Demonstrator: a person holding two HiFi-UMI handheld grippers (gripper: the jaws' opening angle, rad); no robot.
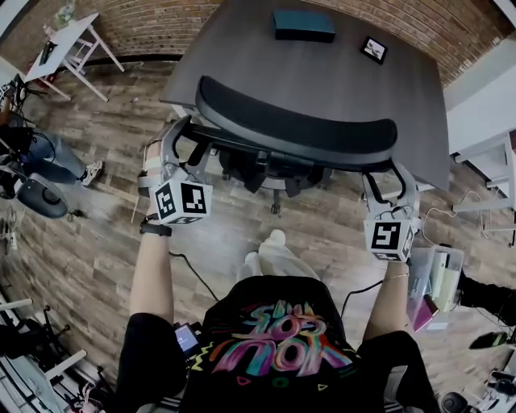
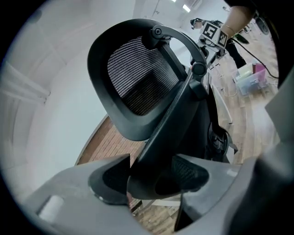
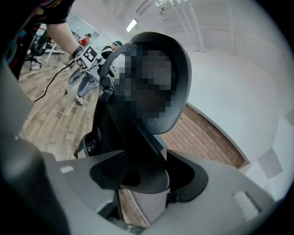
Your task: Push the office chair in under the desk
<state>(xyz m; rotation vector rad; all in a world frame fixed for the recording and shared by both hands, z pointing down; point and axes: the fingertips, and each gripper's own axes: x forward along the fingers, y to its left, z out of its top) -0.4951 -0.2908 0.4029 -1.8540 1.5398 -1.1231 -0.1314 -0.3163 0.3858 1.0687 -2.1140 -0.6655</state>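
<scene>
From the head view I look down on the black office chair (image 1: 297, 123), its curved backrest top close against the near edge of the dark grey desk (image 1: 242, 48). My left gripper (image 1: 181, 137) is shut on the left side of the chair's back frame, and my right gripper (image 1: 388, 182) is shut on the right side. In the left gripper view the mesh backrest (image 2: 138, 82) rises ahead and my left gripper (image 2: 151, 176) clamps a black frame bar (image 2: 170, 114). In the right gripper view my right gripper (image 3: 142, 176) clamps the chair's frame (image 3: 124, 137) the same way.
A dark box (image 1: 304, 24) and a small framed picture (image 1: 373, 50) lie on the desk. A white table (image 1: 68, 40) stands far left, with a seated person (image 1: 48, 161) nearby. A plastic bin (image 1: 435, 278) and white shelving (image 1: 488, 173) stand at the right. The floor is wood planks.
</scene>
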